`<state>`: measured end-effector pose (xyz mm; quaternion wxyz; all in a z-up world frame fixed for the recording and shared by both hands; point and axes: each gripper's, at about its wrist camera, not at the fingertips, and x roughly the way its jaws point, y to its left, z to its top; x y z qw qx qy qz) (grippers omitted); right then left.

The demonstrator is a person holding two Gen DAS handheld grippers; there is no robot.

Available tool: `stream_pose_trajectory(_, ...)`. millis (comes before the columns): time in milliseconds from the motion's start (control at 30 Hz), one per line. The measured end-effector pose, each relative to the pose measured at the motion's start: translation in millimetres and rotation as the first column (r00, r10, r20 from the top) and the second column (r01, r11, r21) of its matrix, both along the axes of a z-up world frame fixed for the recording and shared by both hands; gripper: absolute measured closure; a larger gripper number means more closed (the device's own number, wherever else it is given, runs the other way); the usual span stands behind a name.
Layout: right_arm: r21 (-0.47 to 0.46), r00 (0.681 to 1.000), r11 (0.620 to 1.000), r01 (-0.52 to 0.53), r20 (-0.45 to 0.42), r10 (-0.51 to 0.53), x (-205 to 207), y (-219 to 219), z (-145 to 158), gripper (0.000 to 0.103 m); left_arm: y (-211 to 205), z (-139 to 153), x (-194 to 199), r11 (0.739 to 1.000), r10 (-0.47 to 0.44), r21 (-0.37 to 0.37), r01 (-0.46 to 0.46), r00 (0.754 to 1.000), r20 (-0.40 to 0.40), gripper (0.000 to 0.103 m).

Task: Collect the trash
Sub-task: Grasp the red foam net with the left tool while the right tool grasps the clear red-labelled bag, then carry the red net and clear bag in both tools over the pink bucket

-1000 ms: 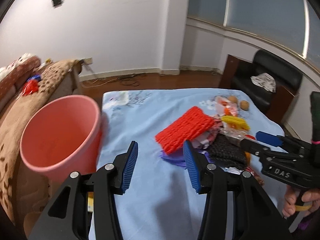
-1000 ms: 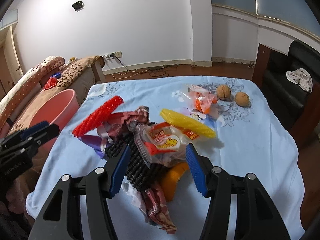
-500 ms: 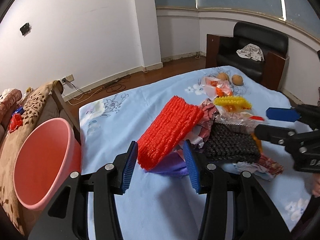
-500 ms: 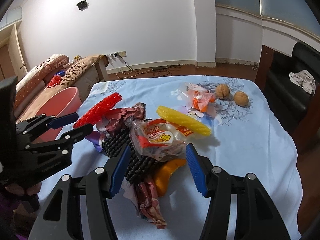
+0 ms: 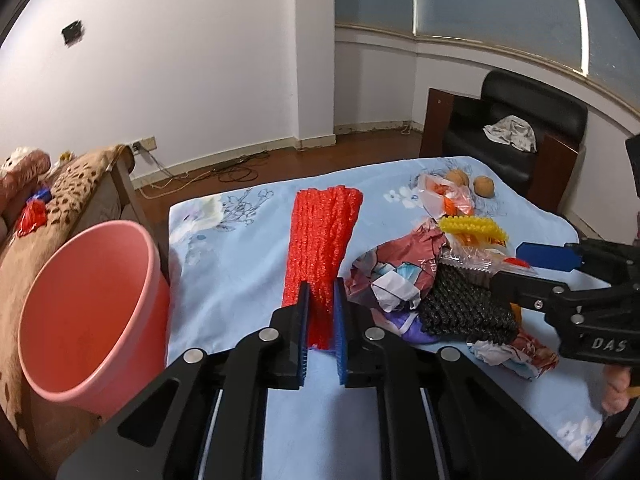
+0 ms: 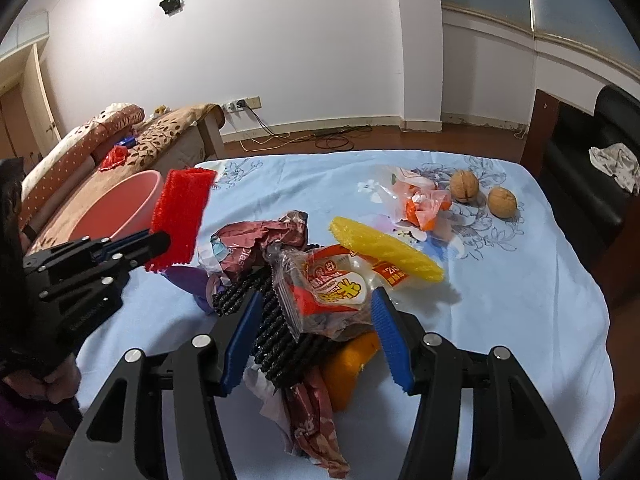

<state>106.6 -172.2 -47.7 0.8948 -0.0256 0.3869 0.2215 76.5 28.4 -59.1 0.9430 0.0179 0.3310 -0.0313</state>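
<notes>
Now we note the left claw (image 5: pixel 320 312) clamped on the red net (image 5: pixel 322 240), lifted beside the bin (image 5: pixel 92 308); the right claw (image 6: pixel 316 336) gapes wide, empty, over the wrapper (image 6: pixel 336 288); bare surface (image 6: pixel 520 280) rightward.

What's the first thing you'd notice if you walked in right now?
The bright red net, pinched in the left gripper and lifted beside the pink bucket. Next, the trash pile mid-table, with the right gripper open around a snack bag.
</notes>
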Motion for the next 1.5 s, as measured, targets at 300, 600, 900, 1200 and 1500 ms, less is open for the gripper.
stream_pose_trajectory(300,-0.030,1.000,1.000,0.001,-0.005,-0.001,-1,4,-2,0.090,5,5,-8,0.998,0.056,-0.020,-0.056,0.998,-0.020,0.092)
stream_pose_trajectory(600,0.018,0.997,0.999,-0.027,0.068,0.026,-16,11,31,0.093,19,19,-21,0.991,0.111,-0.071,-0.109,0.994,0.015,0.092)
stream_pose_trajectory(900,0.079,0.986,0.990,-0.114,0.128,0.103,-21,46,63,0.093,62,35,-37,0.963,0.235,-0.154,-0.223,0.970,0.066,0.092)
stream_pose_trajectory(1200,0.078,0.948,0.957,-0.278,0.183,0.261,-29,128,79,0.093,128,38,-55,0.904,0.389,-0.235,-0.358,0.916,0.099,0.092)
stream_pose_trajectory(1500,0.075,0.903,0.908,-0.411,0.170,0.395,-22,214,72,0.093,184,19,-66,0.821,0.532,-0.292,-0.491,0.843,0.078,0.093)
